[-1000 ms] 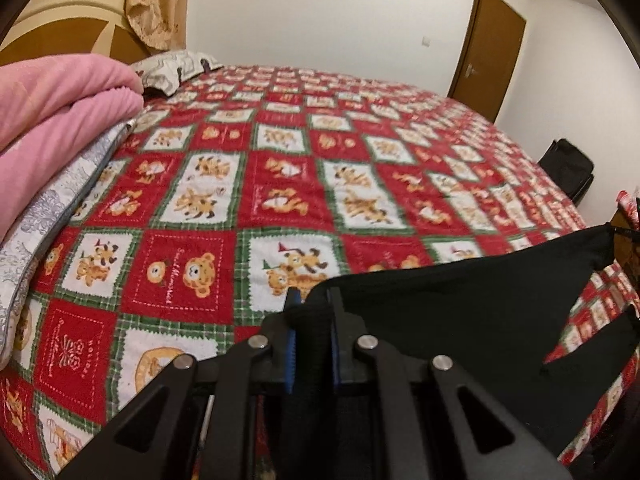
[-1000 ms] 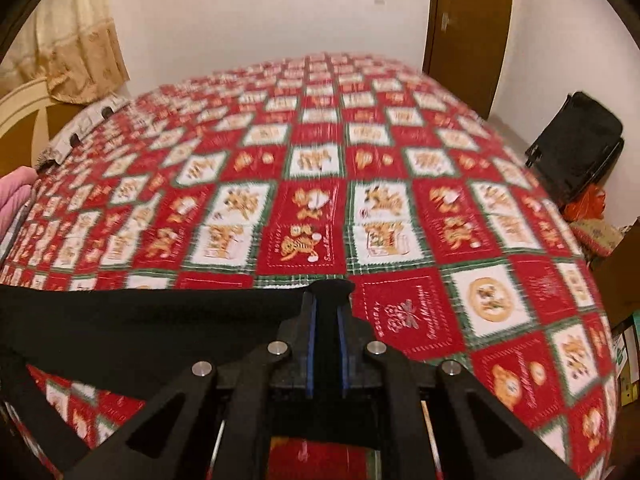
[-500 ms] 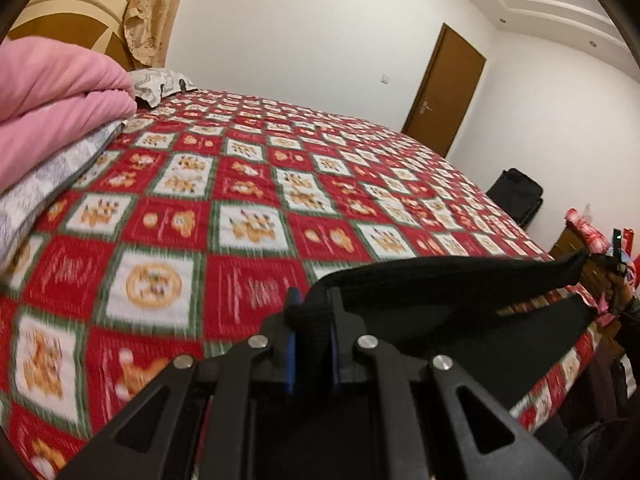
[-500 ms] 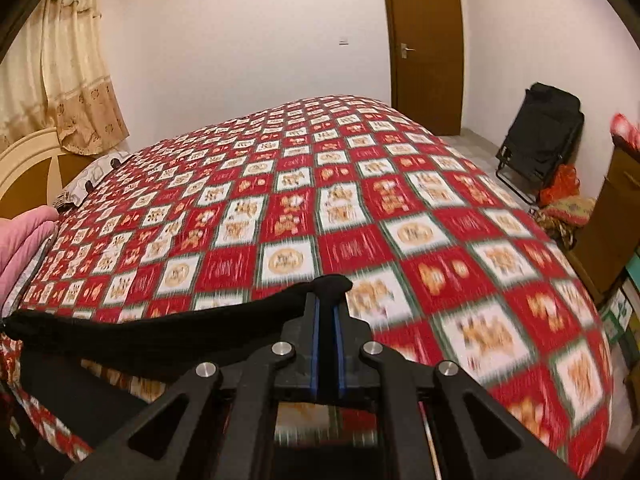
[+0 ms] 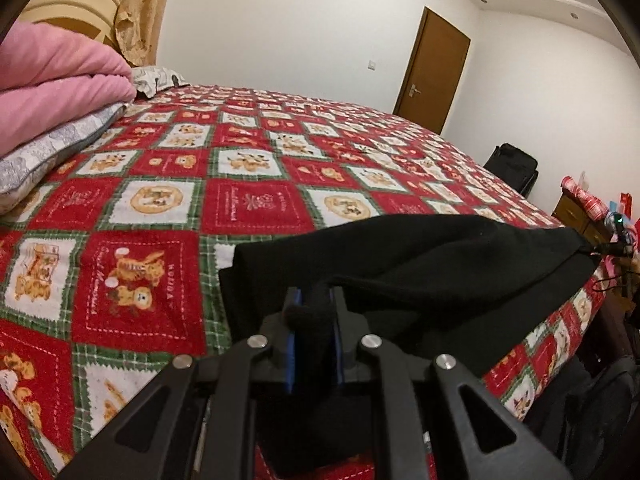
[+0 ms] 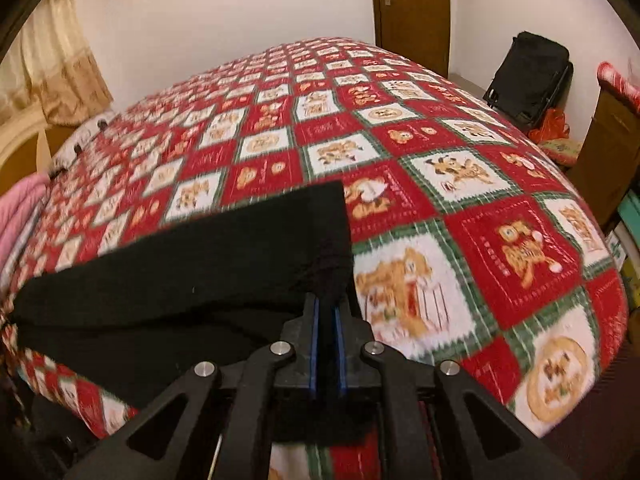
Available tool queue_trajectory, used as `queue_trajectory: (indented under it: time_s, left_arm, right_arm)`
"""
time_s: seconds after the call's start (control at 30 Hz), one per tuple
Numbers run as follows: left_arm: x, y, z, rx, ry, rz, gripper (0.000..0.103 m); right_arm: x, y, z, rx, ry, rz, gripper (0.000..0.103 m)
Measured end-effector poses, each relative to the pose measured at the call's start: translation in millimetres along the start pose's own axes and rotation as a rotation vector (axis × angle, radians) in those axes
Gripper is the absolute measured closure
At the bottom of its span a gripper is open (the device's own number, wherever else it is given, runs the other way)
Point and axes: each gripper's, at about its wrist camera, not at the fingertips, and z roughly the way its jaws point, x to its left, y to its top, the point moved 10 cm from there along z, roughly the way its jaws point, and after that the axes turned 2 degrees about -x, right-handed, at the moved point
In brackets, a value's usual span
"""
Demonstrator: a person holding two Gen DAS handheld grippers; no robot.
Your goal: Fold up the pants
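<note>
My left tongs (image 5: 313, 316) and right tongs (image 6: 326, 322) are opening, with the cloth of the black pants (image 5: 440, 264) between them. The pants lie on the quilt (image 5: 168, 200); I release both corners evenly, so the edge stays straight.

Both wrist cameras sit low and close over the near edge of the bed (image 5: 248, 184), angled down across it toward the far wall. The left view faces the bed's pillow side, the right view its door-side corner; both share the bed's middle and the black pants (image 6: 208, 264).
</note>
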Motion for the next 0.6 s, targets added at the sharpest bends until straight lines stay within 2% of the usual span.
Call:
queue_trajectory:
  time_s: [0.03,0.07,0.1,0.2,0.27,0.4,0.6]
  left_arm:
    - [-0.6,0.7,-0.6,-0.003,0.008,0.008,0.087]
    - [-0.7,-0.1,-1.0,-0.005,0.013,0.012,0.087]
    - [-1.4,0.4,-1.6,-0.006,0.024,0.02,0.086]
    - [-2.4,0.3,-1.8,-0.01,0.043,0.043,0.086]
    - [-3.7,0.9,-2.1,-0.009,0.058,0.058,0.086]
    - [-3.3,5.1,-2.9,-0.016,0.07,0.069,0.086]
    - [-7.6,2.1,-6.7,-0.018,0.079,0.104,0.086]
  right_arm:
    - [0.2,-1.1,-4.8,-0.002,-0.014,-0.004,0.074]
    - [-0.7,-1.9,-11.4,-0.01,-0.049,-0.015,0.054]
    - [0.5,-1.7,-19.8,-0.024,-0.086,-0.036,0.048]
    - [25.7,1.7,-46.4,-0.08,-0.124,-0.131,0.046]
    - [56.4,3.6,-58.4,-0.103,-0.107,-0.195,0.046]
    - [162.6,-7.2,-53.9,-0.092,0.026,-0.409,0.046]
    - [314.9,-57.6,-9.9,-0.048,0.197,-0.738,0.046]
